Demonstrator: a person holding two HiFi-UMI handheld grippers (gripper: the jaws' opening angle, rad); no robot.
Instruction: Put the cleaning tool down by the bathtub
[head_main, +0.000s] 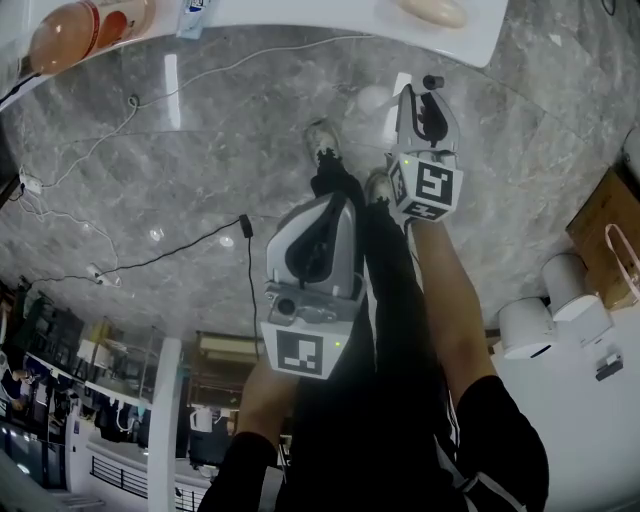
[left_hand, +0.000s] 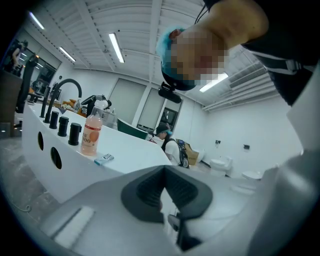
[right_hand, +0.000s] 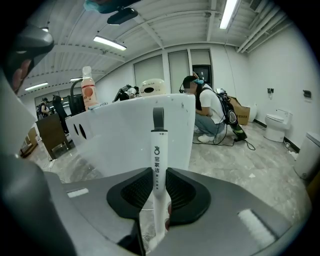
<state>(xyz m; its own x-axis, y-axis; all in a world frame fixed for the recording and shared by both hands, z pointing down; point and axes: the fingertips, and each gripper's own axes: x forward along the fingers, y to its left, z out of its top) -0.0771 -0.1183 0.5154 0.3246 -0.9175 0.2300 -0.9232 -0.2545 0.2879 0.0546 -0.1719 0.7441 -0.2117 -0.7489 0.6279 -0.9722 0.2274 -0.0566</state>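
Observation:
In the right gripper view a slim white cleaning tool handle (right_hand: 157, 165) with a dark tip stands upright between the dark pads. My right gripper (right_hand: 158, 187) is shut on it. Right behind the handle rises the white bathtub wall (right_hand: 120, 132). From the head view the right gripper (head_main: 422, 95) hangs over the marble floor just short of the bathtub rim (head_main: 300, 15), and the tool's dark end (head_main: 432, 82) pokes out ahead of it. My left gripper (head_main: 335, 205) hangs lower and nearer my legs. Its jaws (left_hand: 163, 172) are shut, with nothing held.
A pink bottle (left_hand: 90, 135), dark tap knobs (left_hand: 62, 125), a black faucet (left_hand: 65, 87) and a small blue packet (left_hand: 104, 160) sit on the tub rim. Cables (head_main: 130, 110) trail over the floor. White fixtures (head_main: 545, 310) and a cardboard box (head_main: 605, 230) stand right. A person (right_hand: 205, 107) crouches behind.

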